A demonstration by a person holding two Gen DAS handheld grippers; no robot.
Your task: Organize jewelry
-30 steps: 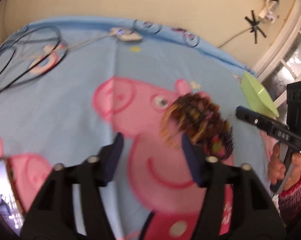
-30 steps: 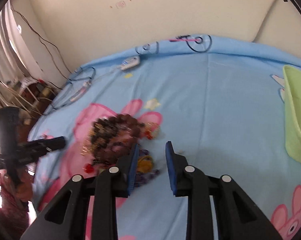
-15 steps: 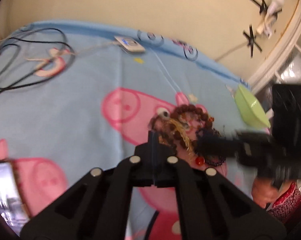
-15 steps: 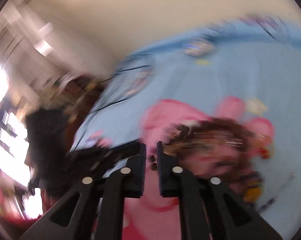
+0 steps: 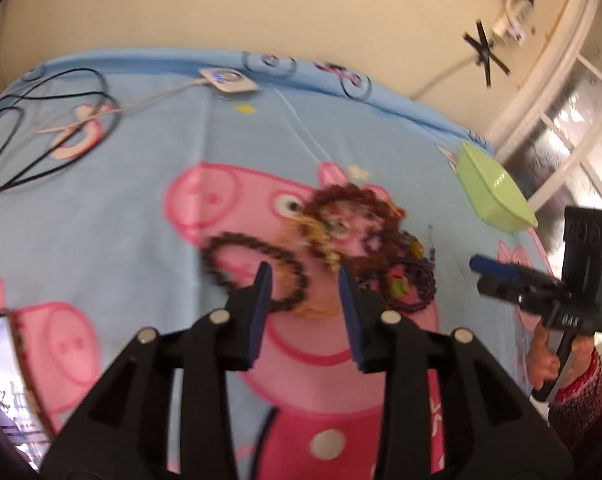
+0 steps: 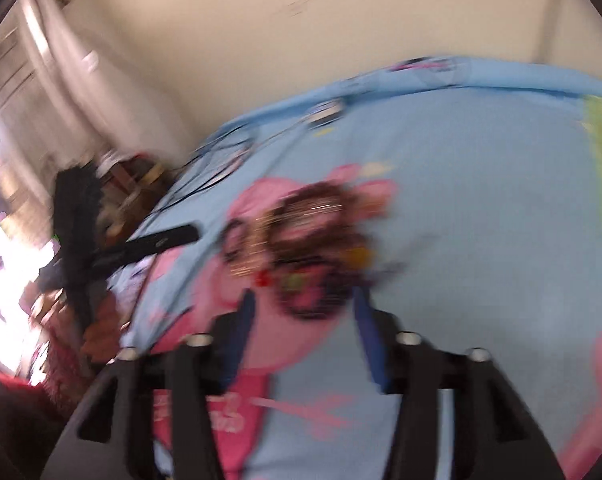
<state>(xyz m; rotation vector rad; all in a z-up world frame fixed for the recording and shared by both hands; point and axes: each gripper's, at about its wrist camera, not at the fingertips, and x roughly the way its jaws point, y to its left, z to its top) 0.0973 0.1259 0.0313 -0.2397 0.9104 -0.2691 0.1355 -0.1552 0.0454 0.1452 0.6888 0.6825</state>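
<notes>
Left gripper point(image 5: 303, 286) jaws opening, empty, above dark bead bracelet point(image 5: 257, 268); right gripper point(image 6: 303, 316) jaws opening, empty, near jewelry pile point(image 6: 313, 232), blue blanket point(image 5: 141, 184)

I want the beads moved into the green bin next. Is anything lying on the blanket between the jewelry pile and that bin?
Nothing visible does. From the left wrist view, only bare blue blanket lies between the jewelry pile and the green bin. The right tool hovers nearby, its jaws opening with nothing between them.

Home bedroom, cartoon-pig bedsheet point(image 5: 141, 168), charger cables point(image 5: 41, 120), cream wall point(image 5: 301, 8), window point(image 5: 573, 120)
</notes>
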